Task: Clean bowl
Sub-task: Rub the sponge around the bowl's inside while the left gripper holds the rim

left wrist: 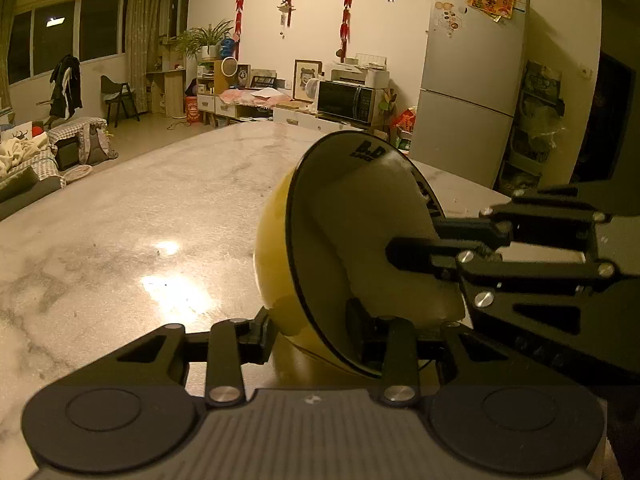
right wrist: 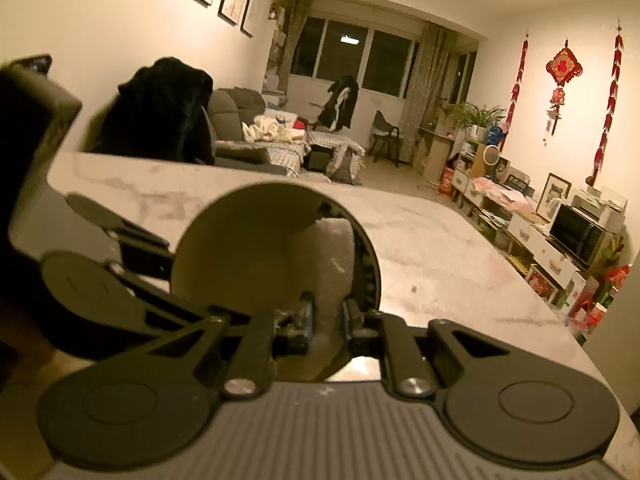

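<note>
Bowls: 1, yellow bowl (left wrist: pixel 276 264), tipped on its side above marble table (left wrist: pixel 132 216) | Left gripper (left wrist: pixel 312 334): jaws clamped on lower bowl rim, one finger outside, one inside | Right gripper (right wrist: pixel 328 316): jaws pinching white cloth (right wrist: pixel 324 252), 1, pressed inside bowl | Tables: 1.
</note>
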The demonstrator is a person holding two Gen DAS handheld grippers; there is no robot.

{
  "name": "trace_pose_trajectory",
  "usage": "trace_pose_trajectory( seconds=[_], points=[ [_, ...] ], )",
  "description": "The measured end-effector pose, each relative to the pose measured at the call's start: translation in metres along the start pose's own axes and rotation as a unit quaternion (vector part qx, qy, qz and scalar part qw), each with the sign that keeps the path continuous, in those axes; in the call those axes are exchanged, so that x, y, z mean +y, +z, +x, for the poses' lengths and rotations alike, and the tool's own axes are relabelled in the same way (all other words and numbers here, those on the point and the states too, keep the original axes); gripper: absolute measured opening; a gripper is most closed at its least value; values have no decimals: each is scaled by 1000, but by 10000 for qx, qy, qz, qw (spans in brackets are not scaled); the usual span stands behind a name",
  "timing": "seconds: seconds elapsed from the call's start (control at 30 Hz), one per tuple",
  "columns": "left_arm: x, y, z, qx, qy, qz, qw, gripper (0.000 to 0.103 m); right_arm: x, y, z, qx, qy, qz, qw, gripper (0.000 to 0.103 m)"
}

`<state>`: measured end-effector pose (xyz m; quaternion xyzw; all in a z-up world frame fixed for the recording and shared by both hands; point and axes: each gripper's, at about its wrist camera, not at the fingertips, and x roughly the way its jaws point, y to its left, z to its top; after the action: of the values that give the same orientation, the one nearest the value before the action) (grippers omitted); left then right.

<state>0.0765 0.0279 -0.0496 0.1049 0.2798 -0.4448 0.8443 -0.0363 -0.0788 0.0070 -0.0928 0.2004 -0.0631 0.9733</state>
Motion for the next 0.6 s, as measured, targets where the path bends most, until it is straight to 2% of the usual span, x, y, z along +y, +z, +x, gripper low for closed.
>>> trace_pose_trajectory(
  seconds=[0.23, 0.33, 0.4, 0.43, 0.5, 0.6],
  points=[
    [-1, 0, 2, 7, -2, 19, 10000, 39, -1, 1, -2, -39, -11, -3, 10000, 15],
    [4, 2, 1, 3, -5, -3, 10000, 39, -2, -5, 5, 82, -32, 25, 10000, 15],
    [2, 1, 0, -19, -1, -73, 10000, 35, -1, -10, 9, 164, 0, 27, 9999, 15],
    [4, 1, 0, -37, -22, -153, 9999, 33, -1, -12, 10, 199, 6, 13, 9998, 15],
    [19, 1, 1, -64, -244, -641, 9976, 26, 3, -16, 13, 265, -16, -50, 9996, 15],
    [43, -2, 2, -133, -630, -1386, 9883, 22, 5, -16, 15, 339, 28, -33, 9994, 16]
  ],
)
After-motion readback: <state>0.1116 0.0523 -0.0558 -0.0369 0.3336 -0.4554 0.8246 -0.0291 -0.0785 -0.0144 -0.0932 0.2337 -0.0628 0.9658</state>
